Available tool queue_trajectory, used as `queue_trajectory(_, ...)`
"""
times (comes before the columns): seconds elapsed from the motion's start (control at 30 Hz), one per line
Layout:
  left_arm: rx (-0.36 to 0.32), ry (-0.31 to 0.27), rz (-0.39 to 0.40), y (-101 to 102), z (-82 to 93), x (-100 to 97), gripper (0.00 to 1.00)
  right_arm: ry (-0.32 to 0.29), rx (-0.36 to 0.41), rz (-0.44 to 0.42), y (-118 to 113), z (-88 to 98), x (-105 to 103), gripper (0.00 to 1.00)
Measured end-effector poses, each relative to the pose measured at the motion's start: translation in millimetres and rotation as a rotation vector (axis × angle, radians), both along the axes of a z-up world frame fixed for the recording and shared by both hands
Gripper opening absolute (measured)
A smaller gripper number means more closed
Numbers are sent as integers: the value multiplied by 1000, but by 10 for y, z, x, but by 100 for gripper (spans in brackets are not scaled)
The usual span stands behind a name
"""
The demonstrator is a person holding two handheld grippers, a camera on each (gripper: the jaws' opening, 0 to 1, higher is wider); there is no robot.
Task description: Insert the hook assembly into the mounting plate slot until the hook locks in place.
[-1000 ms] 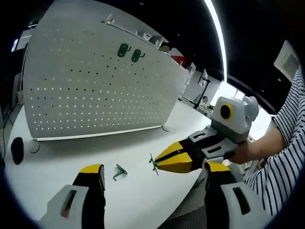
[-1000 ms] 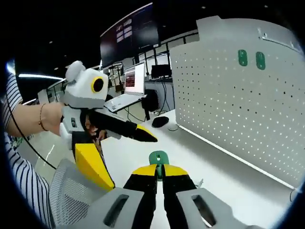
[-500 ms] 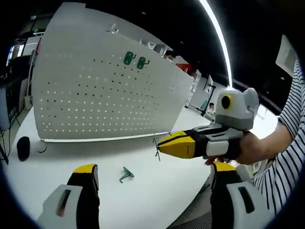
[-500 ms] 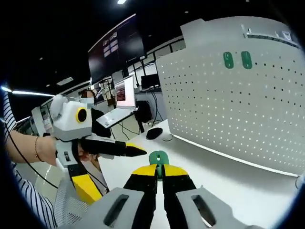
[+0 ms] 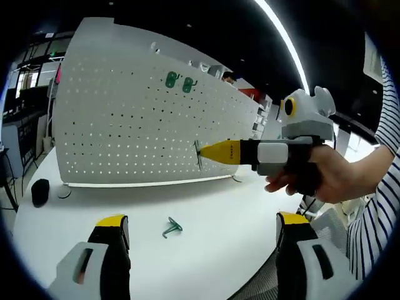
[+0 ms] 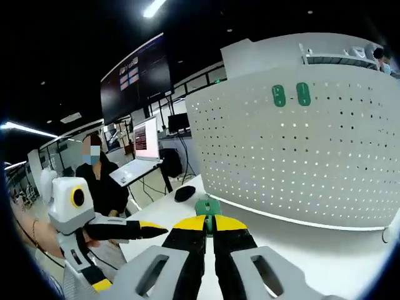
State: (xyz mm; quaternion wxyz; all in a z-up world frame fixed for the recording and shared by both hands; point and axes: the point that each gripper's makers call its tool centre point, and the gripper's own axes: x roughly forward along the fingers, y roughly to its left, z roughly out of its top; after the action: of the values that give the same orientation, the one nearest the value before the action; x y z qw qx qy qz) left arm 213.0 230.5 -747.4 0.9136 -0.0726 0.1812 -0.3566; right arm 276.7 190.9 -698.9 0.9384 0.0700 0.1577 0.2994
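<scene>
Hook (image 6: 207, 207) of green plastic with a rounded top is seen clamped between the closed yellow-tipped jaws of the right gripper (image 6: 209, 224) in the right gripper view; in the left gripper view the same gripper (image 5: 206, 151) is held level in a hand (image 5: 325, 178), the hook (image 5: 197, 154) showing at its tip as a thin upright piece in front of the pegboard (image 5: 144, 125). The board is white, stands upright on the white table (image 5: 212, 225), and is pierced by even rows of small holes. Two green hooks (image 5: 179, 82) are already mounted side by side near its top. A spare green hook (image 5: 171, 227) lies loose on the table, well apart from the board. The left gripper (image 5: 203, 234) is held with its jaws wide apart and nothing between them. Screens (image 6: 145, 134) behind carry writing too small to be read.
</scene>
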Motion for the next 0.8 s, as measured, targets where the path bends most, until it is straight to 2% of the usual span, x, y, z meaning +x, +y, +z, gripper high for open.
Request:
queue_trajectory(0.17,-8,-17,65,80,-22,45,100,-46,0,-86,-89,100,143,0)
queue_trajectory(0.23,61,-38,83,148,-87,60,100,-46,-12,-123,-153,101,217,0)
queue_trajectory(0.27,72,-30,91,168,-113,63,100,-54,-9,-148,-197,120,250,0)
queue_trajectory(0.43,89,-71,129,237,-74,104,100,-103,-16,-220,-358,266,420,0)
queue_trajectory(0.5,99,-61,137,256,-110,111,100,-111,-20,-244,-406,293,471,0)
queue_trajectory(0.53,111,-59,140,269,-125,115,100,-136,-42,-269,-456,330,510,0)
queue_trajectory(0.6,98,-57,140,262,-124,122,100,-151,-57,-276,-476,360,550,0)
queue_trajectory(0.8,101,-51,159,296,-130,136,100,-165,-48,-312,-586,435,683,0)
